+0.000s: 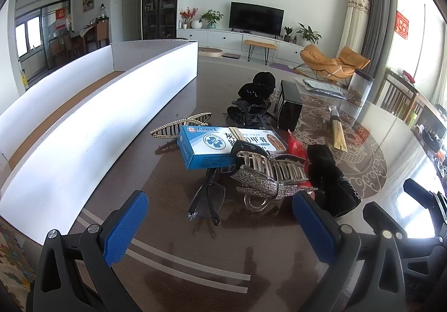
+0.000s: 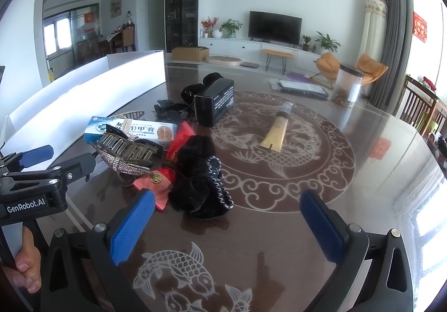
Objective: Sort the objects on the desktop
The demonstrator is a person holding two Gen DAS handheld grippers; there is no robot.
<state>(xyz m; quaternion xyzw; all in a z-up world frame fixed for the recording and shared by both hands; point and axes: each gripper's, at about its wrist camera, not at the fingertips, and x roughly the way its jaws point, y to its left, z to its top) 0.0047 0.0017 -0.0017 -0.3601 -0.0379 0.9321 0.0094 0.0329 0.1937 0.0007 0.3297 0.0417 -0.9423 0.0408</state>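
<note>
Left gripper, right gripper — both agape.

The blue box is overlapping the spectacles; the rhinestone clip is masking the red packet; box print is staying too small to read.

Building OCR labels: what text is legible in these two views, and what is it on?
"GenRobot.AI": white print on the black body of the left hand-held gripper.
"灰", "甲膏": large characters on the blue-and-white cardboard medicine box; its smaller print is blurred.
Black rectangular box: white print, too small to read.
Red wall hanging: characters blurred.
</note>
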